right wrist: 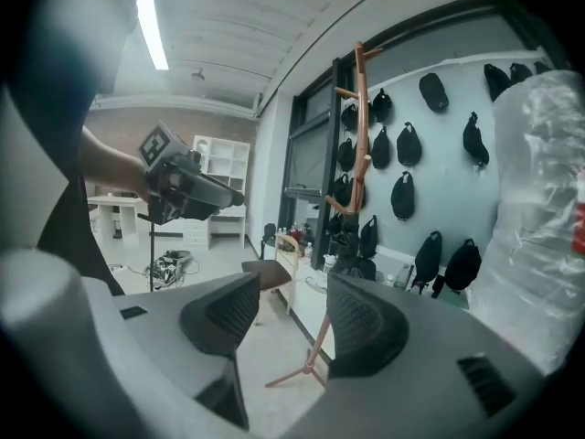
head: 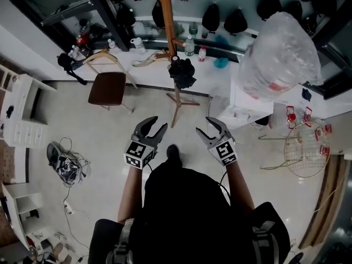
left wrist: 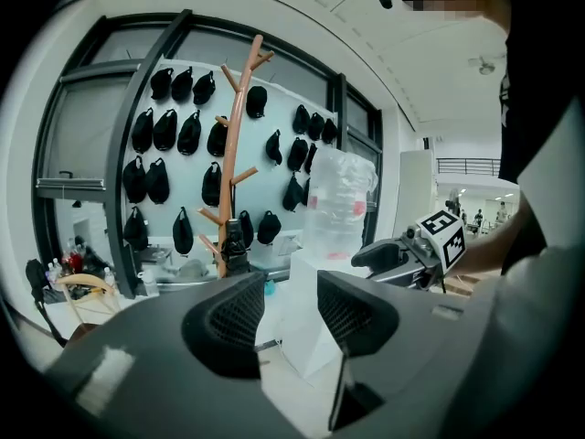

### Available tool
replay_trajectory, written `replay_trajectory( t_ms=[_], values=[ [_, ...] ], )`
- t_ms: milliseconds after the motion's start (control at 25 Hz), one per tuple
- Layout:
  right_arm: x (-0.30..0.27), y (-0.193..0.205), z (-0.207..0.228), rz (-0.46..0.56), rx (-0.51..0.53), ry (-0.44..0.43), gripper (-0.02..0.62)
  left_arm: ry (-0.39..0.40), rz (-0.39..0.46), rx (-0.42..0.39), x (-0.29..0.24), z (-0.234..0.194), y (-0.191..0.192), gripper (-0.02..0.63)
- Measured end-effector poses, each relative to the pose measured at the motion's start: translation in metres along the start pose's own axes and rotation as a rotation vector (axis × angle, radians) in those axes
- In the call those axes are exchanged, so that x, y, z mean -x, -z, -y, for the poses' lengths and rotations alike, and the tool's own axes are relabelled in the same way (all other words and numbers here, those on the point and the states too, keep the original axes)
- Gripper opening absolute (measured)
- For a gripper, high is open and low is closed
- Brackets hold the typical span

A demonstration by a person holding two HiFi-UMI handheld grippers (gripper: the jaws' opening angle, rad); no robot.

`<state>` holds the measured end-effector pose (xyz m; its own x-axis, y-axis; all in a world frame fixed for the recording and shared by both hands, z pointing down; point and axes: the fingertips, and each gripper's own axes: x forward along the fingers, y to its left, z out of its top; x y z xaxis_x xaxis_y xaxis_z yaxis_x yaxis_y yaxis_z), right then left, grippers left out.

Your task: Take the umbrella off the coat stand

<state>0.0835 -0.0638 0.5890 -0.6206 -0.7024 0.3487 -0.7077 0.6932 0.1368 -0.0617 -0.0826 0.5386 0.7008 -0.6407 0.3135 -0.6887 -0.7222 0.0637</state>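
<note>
The umbrella [head: 181, 71], a black folded bundle, hung low on the coat stand [head: 167, 21], close against the pole, its length running roughly up and down as far as I could tell. It lay on the far side, almost straight ahead of me and well apart from both tongs. The left tongs [head: 157, 124] and right tongs [head: 208, 126] were held side by side, each spread with nothing between the jaws. The stand's line fell between them, so neither hand was plainly nearer. Bare floor [head: 110, 142] lay open up to the stand's feet. A chair [head: 108, 88] stood left of it, a white tabletop [head: 217, 80] ran behind, and a big water bottle [head: 280, 54] crowded the right.
</note>
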Motion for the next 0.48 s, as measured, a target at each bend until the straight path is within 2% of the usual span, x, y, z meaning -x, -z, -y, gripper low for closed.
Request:
replay_trajectory(
  t_ms=[480],
  values=[
    [-0.050,-0.014,0.017,-0.048,-0.006,0.059,0.232,0.079,0.021,0.017,-0.026,-0.061,-0.005,0.181]
  ],
)
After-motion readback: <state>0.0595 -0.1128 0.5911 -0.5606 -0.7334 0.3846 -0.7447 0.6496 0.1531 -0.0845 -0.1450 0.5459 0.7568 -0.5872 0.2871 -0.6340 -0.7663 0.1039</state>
